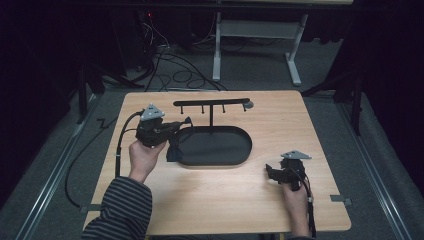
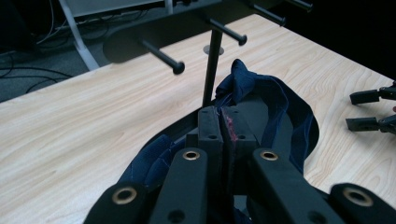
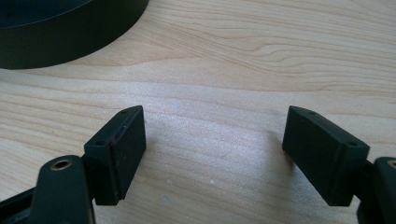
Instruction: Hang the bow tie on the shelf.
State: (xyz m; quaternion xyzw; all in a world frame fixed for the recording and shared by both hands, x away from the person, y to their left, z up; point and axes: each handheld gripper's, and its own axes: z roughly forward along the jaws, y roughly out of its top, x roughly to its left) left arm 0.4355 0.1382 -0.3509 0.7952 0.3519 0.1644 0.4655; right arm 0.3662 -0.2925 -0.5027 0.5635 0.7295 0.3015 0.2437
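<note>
Left gripper [image 2: 219,128] pinched blue cloth [image 2: 275,100] over tray [image 1: 235,150]; right gripper [image 3: 212,154] spread, idle on table [image 1: 210,195]; best lifted clear toward rack pegs [image 2: 176,67]

Light wood-grain bench [image 1: 280,200] under both claws, rounded corners, lit from above. Grey floor [image 1: 45,170] around it, metal rails running along either side. Beyond the left claw [image 1: 172,150], black cables [image 1: 175,70] tangled on the floor. Farther back, the white legs of another table [image 1: 217,50]. Surroundings dark; walls cannot be made out.
</note>
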